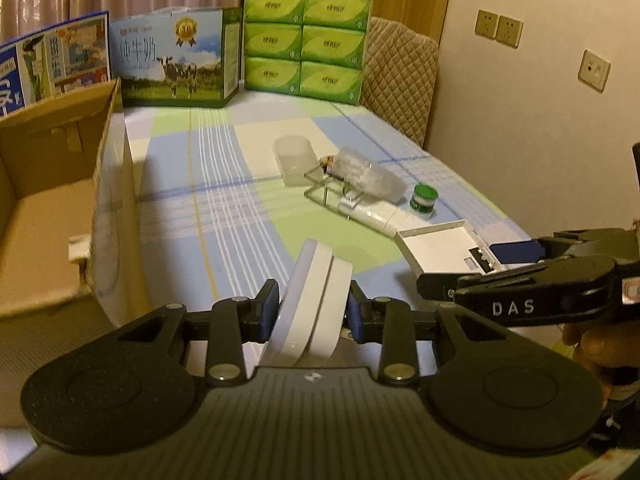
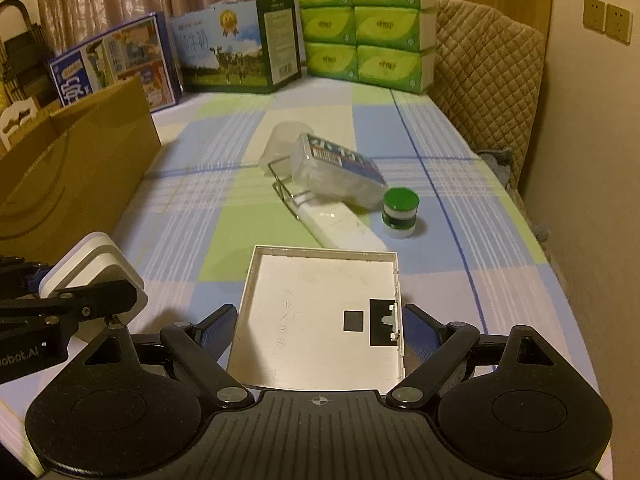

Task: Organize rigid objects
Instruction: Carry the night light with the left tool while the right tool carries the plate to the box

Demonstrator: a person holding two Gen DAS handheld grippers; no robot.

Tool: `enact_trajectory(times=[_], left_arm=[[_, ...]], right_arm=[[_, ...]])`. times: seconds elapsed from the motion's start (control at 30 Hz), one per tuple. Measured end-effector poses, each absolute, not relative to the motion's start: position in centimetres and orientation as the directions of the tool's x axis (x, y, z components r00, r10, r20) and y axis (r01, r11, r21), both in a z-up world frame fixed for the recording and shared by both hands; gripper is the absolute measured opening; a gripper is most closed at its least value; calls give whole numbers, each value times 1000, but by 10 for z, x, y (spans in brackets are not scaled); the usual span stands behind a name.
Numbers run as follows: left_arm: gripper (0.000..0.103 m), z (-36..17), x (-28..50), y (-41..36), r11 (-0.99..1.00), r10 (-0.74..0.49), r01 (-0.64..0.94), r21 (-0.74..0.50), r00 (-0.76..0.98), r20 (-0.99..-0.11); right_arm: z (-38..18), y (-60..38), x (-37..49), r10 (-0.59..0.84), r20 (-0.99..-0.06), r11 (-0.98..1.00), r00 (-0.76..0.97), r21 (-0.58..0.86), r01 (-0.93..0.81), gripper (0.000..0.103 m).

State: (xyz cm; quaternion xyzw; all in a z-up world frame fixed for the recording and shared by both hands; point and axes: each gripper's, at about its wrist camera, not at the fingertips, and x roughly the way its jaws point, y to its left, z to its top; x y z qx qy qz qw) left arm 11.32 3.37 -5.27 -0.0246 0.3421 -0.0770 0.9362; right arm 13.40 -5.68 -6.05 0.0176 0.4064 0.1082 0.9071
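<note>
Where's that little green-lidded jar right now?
The jar stands upright on the checked tablecloth, right of centre in both views, beside the tipped-over clear bottle and beyond the white tray.

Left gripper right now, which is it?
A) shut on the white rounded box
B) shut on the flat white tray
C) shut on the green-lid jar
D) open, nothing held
A: in the left wrist view the left gripper has its jaws pressed on both sides of the white rounded box; the green-lid jar and flat white tray lie apart on the table.
</note>
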Motion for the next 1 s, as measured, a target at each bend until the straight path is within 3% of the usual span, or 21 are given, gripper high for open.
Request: enact_trajectory(times=[0.23,0.5,0.73,1.0], left_arm=[[30,-16,105,43,991,-137,113,-77,790,-598],[30,37,90,90,998,-57,47,-32,832,-552],[30,61,83,169,998,44,-66,-17,817,-575],[30,51,78,227,989,128,-145,23,777,-616]], right_arm=[[-31,-46,128,232,-693,970,682,113,-215,85],[24,-4,122,354,-624,930,697,158,-330,85],[50,58,124,463,-592,872,659,169,-460,85],[57,118,139,526,-594,822,608,172,-543,85]])
